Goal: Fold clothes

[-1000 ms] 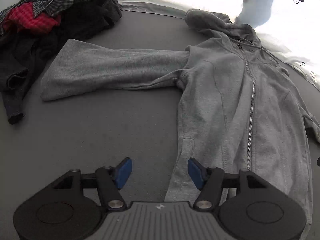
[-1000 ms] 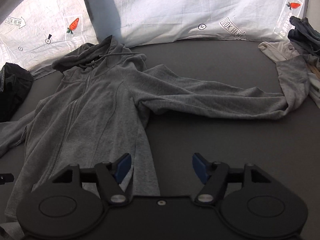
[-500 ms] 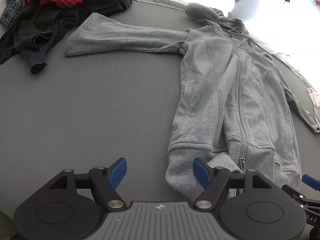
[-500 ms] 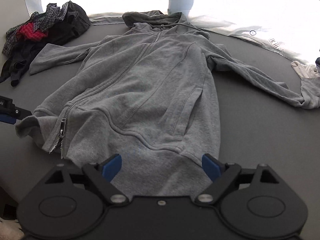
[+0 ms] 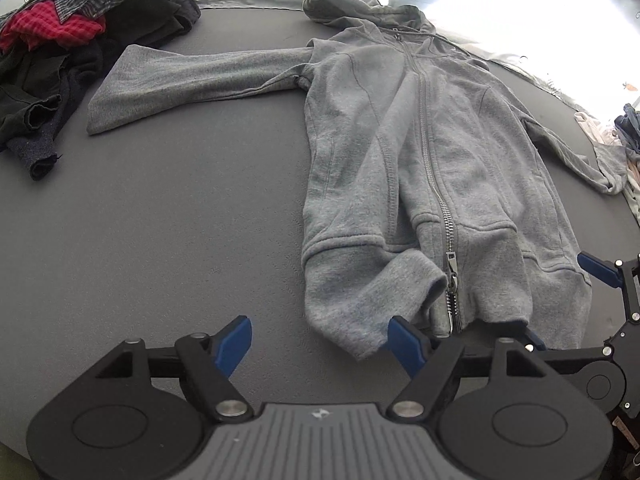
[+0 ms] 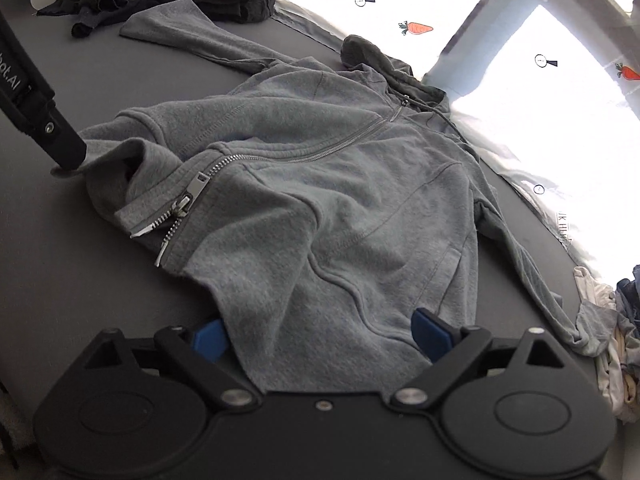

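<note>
A grey zip hoodie [image 5: 432, 152] lies front up on the dark grey table [image 5: 160, 220], sleeves spread, hood at the far side. Its hem is nearest me, and the left hem corner is curled over beside the zipper pull [image 5: 450, 264]. My left gripper [image 5: 320, 340] is at that corner; its jaws are opening, the cloth lies between the blue pads and they do not press it. My right gripper [image 6: 320, 332] straddles the right half of the hoodie [image 6: 340, 200] hem, jaws opening wide, pads off the cloth. One left finger [image 6: 60, 140] shows at that view's left.
A pile of dark, red and plaid clothes [image 5: 80, 20] sits at the far left of the table. More pale and blue garments [image 6: 616, 320] lie at the right edge. A white sheet printed with carrots [image 6: 416, 28] hangs behind the table.
Both grippers have pulled back from the sleeves to the hoodie's hem, and their jaws have widened. The right gripper has rolled, so its view is tilted now.
</note>
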